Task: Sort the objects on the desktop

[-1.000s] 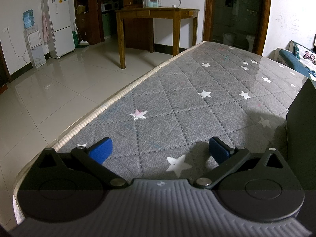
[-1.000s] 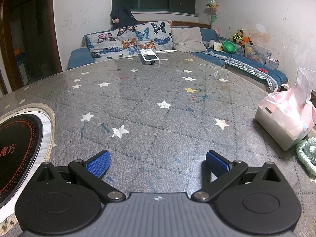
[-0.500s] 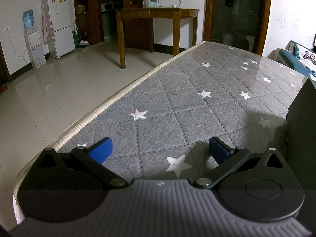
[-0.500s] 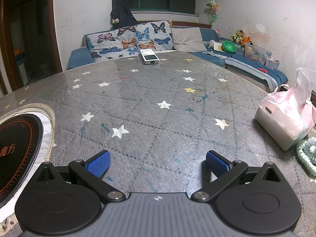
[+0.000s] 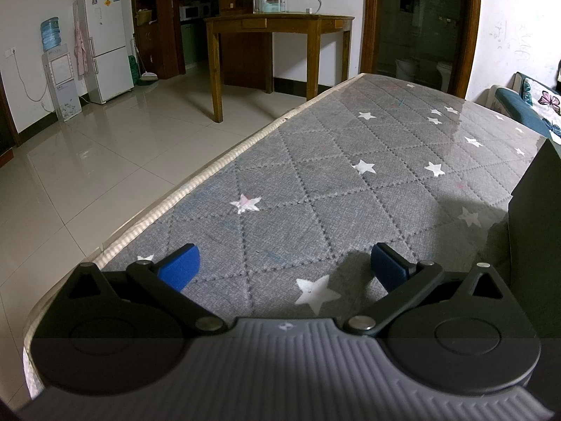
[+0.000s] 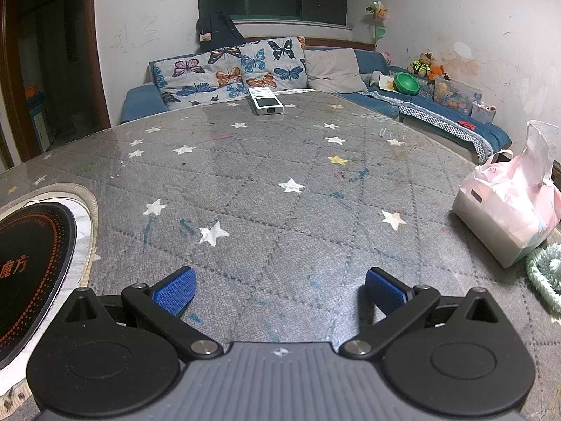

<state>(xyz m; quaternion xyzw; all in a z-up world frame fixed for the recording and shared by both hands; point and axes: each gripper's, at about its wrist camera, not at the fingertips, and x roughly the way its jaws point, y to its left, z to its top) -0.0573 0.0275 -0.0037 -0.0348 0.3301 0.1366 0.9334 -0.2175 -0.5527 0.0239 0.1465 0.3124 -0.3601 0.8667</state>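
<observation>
We see the left gripper (image 5: 284, 263) with fingers apart over the bare star-quilted table (image 5: 315, 189), a dark box (image 5: 536, 231) at its right. The right gripper (image 6: 278, 286), fingers likewise apart and empty, has an induction cooktop (image 6: 31, 263) at left, a white remote (image 6: 265, 101) far ahead, and a pink tissue pack (image 6: 505, 210) beside a mint coiled cord (image 6: 545, 273) at right. A butterfly-print sofa (image 6: 224, 73) lies beyond.

A home living room: a butterfly-cushioned sofa (image 6: 245, 77) behind the star-quilted worktop (image 6: 280, 182), a fridge (image 5: 105, 42) across the tiled floor.
</observation>
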